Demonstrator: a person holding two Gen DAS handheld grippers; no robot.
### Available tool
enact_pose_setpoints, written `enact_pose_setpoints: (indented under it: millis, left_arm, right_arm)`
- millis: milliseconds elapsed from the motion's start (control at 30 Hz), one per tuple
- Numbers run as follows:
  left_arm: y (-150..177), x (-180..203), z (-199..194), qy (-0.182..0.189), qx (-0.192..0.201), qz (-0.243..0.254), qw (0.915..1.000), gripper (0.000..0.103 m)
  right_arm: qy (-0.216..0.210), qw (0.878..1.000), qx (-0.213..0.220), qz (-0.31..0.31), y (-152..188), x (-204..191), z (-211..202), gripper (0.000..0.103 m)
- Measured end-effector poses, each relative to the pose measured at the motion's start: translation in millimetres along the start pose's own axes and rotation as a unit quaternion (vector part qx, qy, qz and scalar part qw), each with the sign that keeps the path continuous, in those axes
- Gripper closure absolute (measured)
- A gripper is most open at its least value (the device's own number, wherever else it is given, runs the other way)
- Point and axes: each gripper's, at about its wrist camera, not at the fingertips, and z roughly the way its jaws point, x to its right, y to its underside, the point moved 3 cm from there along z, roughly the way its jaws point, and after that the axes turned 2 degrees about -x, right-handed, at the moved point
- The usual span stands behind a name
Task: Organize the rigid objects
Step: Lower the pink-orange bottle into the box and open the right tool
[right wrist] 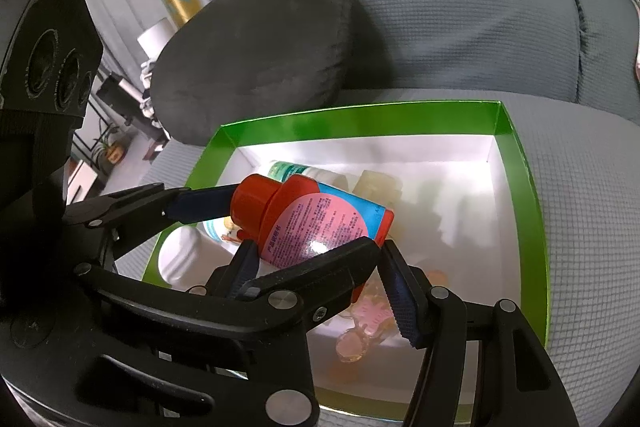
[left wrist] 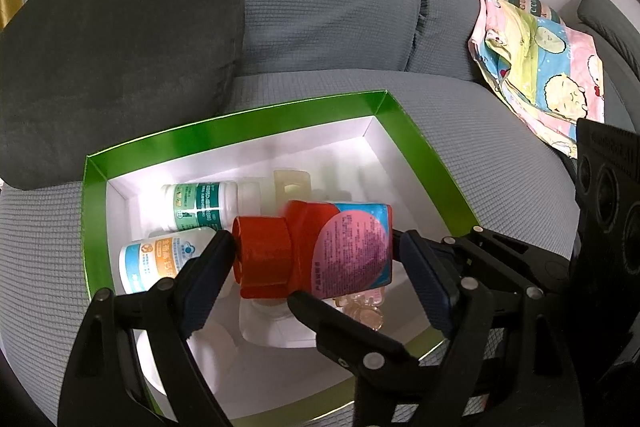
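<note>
A red bottle with a pink and blue label (left wrist: 320, 251) (right wrist: 316, 219) lies sideways above the green-rimmed white box (left wrist: 224, 123) (right wrist: 360, 119) on the sofa. My left gripper (left wrist: 316, 259) is shut on the bottle end to end, one pad on the red cap and one on the base. My right gripper (right wrist: 320, 267) has its fingers on either side of the bottle's body; whether its pads press the bottle is unclear. Two white pill bottles (left wrist: 200, 203) (left wrist: 160, 263), a pale clip (left wrist: 292, 183) and a pink clear hair clip (right wrist: 360, 327) lie in the box.
A dark grey cushion (left wrist: 120, 59) (right wrist: 256, 51) leans behind the box on the grey sofa (left wrist: 480, 155). A cartoon-print cloth (left wrist: 540, 59) lies at the right. Curtains hang behind. A side table with a plant (right wrist: 108, 151) stands left of the sofa.
</note>
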Motion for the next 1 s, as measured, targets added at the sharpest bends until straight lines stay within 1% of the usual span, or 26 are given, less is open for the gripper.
enact_pose_setpoints:
  millis: [200, 367, 700, 833, 900, 1000]
  left_arm:
    - [-1, 3, 1, -0.006, -0.007, -0.002, 1.0000, 0.020]
    - [0, 4, 3, -0.013, -0.015, -0.001, 0.9998, 0.020]
    - [-2, 5, 0, -0.015, -0.012, -0.002, 0.9998, 0.020]
    - [0, 5, -5, -0.024, -0.006, 0.000, 0.9997, 0.018]
    - [0, 4, -7, -0.030, -0.003, 0.000, 0.9996, 0.014]
    - [1, 3, -12, -0.039, 0.002, 0.001, 0.9992, 0.014]
  right_arm:
    - [0.004, 1.000, -0.006, 0.014, -1, 1, 4, 0.040]
    - [0.013, 0.999, -0.020, 0.022, 1, -1, 9, 0.040]
    - [0.011, 0.999, -0.030, 0.027, 0, -2, 8, 0.040]
    - [0.026, 0.999, -0.033, 0.028, 1, 0, 5, 0.040]
    - [0.037, 0.998, -0.036, 0.030, 2, 2, 3, 0.040]
    - [0.050, 0.997, -0.039, 0.031, 3, 5, -2, 0.039]
